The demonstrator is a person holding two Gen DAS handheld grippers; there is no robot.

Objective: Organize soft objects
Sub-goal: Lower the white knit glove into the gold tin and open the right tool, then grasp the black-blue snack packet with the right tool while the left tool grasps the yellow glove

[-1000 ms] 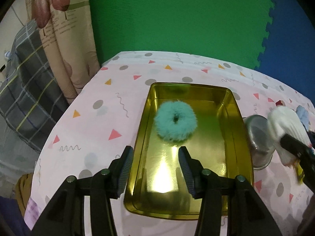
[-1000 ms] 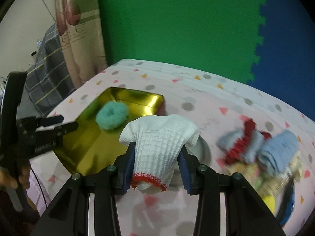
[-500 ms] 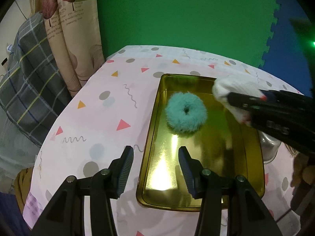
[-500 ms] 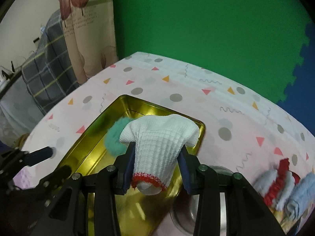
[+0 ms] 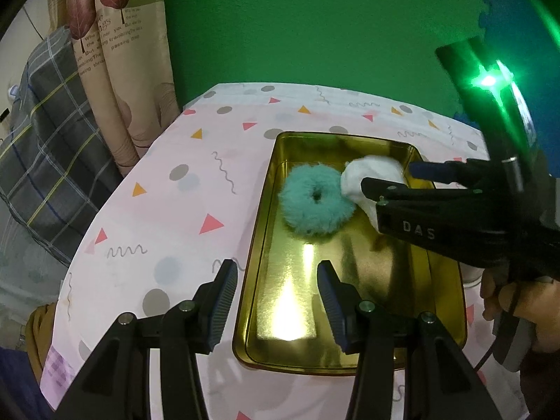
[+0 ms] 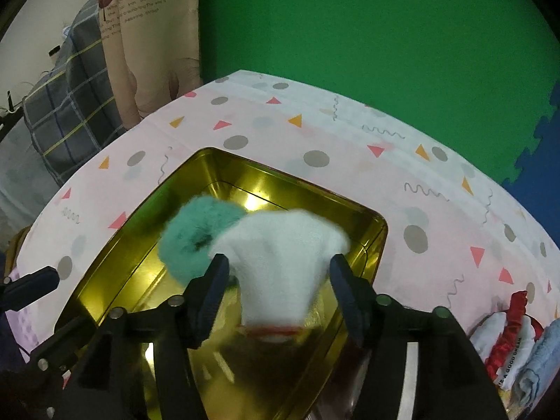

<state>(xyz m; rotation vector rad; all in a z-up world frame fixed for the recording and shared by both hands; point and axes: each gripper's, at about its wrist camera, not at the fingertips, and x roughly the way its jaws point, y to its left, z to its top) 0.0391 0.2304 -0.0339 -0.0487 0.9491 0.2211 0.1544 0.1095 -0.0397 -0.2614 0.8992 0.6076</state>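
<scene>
The white sock (image 6: 283, 262) sits between the two fingers of the right gripper (image 6: 278, 281), whose jaws are opening: a gap shows on either side, so neither pad presses on it, though blur hides whether the left pad still brushes the fabric. Its long axis runs along the line of the fingers — the wide, rounded end points away toward the tray's far edge, and the narrow cuff with a red band (image 6: 271, 330) points back toward the gripper body. It is over the far right part of the gold tray (image 6: 115, 245), near the far right corner, and its left side overlaps the teal fluffy scrunchie (image 6: 196, 231), which lies flat on the tray floor in the far half. From the left wrist view the sock (image 5: 371, 175) touches the scrunchie's (image 5: 313, 203) right side and shows between the black fingers reaching in from the right. The left gripper (image 5: 276, 301) has its fingers spread wide with nothing between them; it hangs over the tray's near left rim (image 5: 252, 280), one finger above the patterned pink tablecloth (image 5: 168, 189), the other above the tray floor. More folded socks (image 6: 514, 343) lie in a heap at the table's right edge, well apart from the tray.
</scene>
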